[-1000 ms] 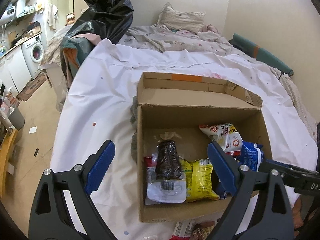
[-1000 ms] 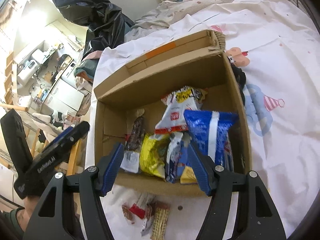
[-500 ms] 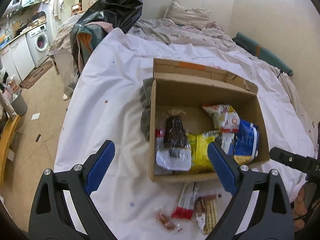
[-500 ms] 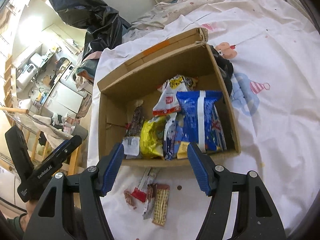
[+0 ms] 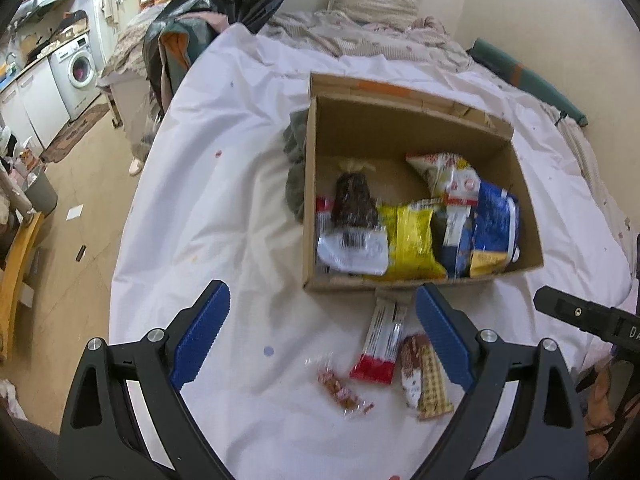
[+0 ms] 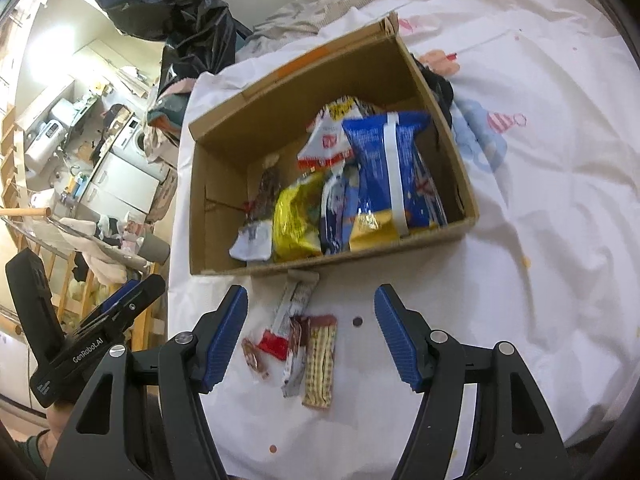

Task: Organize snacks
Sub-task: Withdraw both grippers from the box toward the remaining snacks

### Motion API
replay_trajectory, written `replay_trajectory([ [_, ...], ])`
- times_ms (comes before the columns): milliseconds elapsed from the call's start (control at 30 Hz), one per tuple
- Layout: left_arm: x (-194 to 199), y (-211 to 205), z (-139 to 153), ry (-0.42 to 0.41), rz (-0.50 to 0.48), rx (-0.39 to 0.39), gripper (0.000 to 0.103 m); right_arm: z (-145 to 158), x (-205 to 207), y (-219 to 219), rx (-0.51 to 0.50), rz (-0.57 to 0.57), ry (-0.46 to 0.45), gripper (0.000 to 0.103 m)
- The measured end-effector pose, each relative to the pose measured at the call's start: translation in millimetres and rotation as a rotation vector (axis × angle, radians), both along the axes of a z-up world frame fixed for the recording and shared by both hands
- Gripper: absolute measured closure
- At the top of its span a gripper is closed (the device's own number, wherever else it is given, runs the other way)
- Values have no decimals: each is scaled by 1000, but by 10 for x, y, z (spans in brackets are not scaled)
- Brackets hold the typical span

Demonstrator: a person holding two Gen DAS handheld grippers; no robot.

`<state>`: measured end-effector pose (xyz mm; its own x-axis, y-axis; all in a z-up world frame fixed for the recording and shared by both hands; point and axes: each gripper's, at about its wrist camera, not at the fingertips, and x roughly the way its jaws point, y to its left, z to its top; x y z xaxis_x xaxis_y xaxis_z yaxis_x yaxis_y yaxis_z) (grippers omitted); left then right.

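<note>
An open cardboard box (image 5: 532, 240) (image 6: 468, 184) stands on the white sheet. It holds a dark cookie pack (image 5: 354, 204), a yellow bag (image 5: 412, 240) (image 6: 296, 220), a white-and-red bag (image 5: 448, 172) and a blue bag (image 5: 494, 220) (image 6: 396, 164). In front of the box lie a red-and-white bar (image 5: 382, 340) (image 6: 286, 316), a wafer pack (image 5: 424, 380) (image 6: 320, 360) and a small clear sweet pack (image 5: 340, 388) (image 6: 252, 356). My left gripper (image 5: 320, 340) is open and empty above these. My right gripper (image 6: 310, 336) is open and empty over them too.
A grey cloth (image 5: 296, 172) lies by the box's left wall. A black rubbish bag (image 5: 224, 0) hangs at the back left. The bed's left edge drops to the floor (image 5: 80, 208). A pillow (image 5: 372, 0) lies at the far end.
Both grippers have drawn back from the box towards me, so the box looks smaller and the loose snacks in front of it have come into view. Both stay open.
</note>
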<state>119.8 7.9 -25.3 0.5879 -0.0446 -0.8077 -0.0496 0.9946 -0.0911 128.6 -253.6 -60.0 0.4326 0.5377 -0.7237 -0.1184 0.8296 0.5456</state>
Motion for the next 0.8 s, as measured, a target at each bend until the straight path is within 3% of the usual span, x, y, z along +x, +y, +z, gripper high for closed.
replay_trajectory([
  [200,-37,-61,-259,116,-17,2,11,-100,-23,12,-14,-25,37,34],
  [400,-48,-117,-304,124,-17,15,11,-225,17,-8,-26,-38,91,34],
  [633,14,49,-390,172,67,-32,11,-511,116,47,-22,-15,217,34],
  [800,52,185,-471,215,132,-65,11,-727,163,268,-77,50,301,34],
])
